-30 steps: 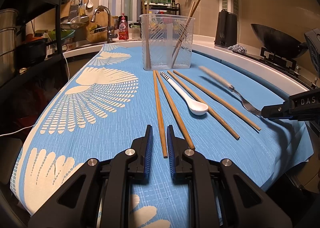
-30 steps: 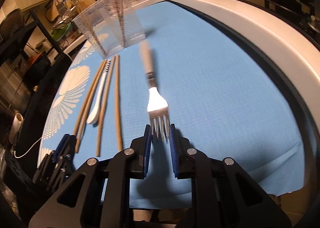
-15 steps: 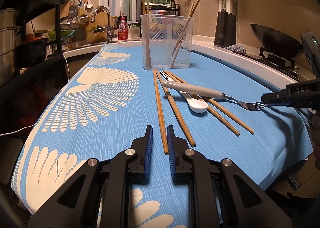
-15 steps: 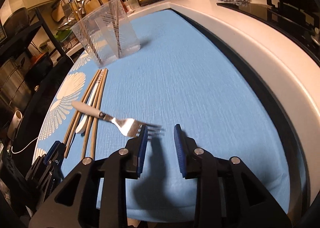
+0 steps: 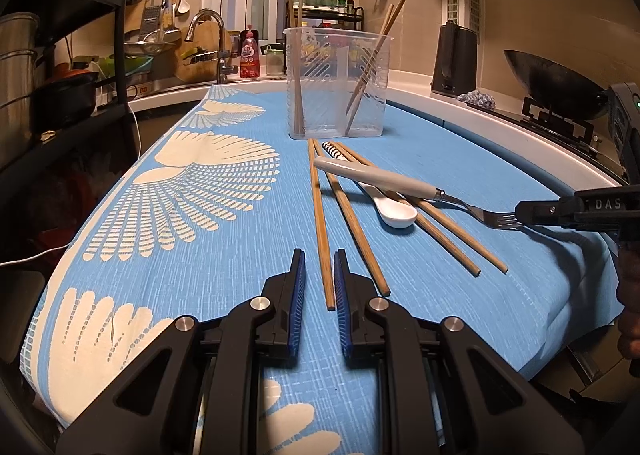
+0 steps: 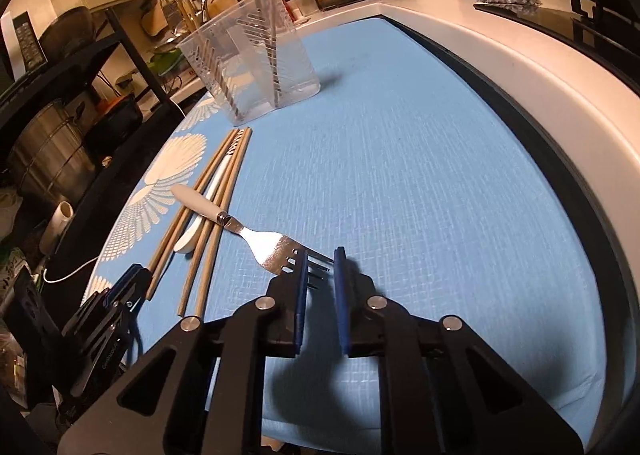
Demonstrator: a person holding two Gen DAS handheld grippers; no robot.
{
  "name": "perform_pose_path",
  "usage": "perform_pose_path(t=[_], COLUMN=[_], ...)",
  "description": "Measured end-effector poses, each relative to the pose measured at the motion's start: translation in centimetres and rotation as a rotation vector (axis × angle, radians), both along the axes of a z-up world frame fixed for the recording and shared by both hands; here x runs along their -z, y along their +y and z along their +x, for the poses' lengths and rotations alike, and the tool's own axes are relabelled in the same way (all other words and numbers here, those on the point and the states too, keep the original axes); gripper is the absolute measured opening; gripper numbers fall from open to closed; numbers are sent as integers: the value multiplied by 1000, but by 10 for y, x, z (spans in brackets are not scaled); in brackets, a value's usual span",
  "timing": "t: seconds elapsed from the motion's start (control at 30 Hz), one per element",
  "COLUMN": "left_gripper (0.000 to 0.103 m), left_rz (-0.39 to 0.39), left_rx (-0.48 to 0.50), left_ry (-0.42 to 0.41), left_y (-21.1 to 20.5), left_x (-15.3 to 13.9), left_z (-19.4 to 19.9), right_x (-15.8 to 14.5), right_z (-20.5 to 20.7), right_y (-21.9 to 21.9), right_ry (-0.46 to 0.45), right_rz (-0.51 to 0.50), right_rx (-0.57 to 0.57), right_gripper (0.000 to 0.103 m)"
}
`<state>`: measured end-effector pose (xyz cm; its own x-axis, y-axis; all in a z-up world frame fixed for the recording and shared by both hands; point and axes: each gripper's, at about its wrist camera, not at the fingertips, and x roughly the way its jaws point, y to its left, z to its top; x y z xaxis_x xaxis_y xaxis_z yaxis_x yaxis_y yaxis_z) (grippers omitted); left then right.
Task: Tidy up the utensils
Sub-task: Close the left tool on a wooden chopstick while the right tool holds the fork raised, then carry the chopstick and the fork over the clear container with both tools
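Closing on the tines of the fork, the right tongs are seen gripping a thin, slick metal end, so the heavier white handle, propped across the chopsticks on the worktop, is judged likely to swing. The left tongs are held nearly together, empty.

Shiny metal fork is gleaming, matt wooden chopsticks are lying on woven blue cloth, clear plastic holder is glinting.
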<state>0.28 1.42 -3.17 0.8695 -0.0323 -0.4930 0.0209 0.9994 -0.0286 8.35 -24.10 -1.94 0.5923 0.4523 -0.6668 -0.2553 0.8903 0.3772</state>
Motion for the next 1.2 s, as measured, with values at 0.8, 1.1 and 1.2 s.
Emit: perform_pose_path(t=[0.8,1.1,1.2], left_gripper=[5,5,5], left_rz=[33,33,46], left_rx=[-70,-64,-54], left_ry=[-87,-151,-170], left_y=[11,23,25], left_x=[-46,-93,-109], left_z=[-11,-3,5], right_x=[-96,-133,-148], right_z=[-31,-21,-13], right_y=[-17,-5,0], right_ry=[-373,-440,-459], right_rz=[-8,-76,-96], right_rx=[67,51,45], right_gripper=[1,1,1])
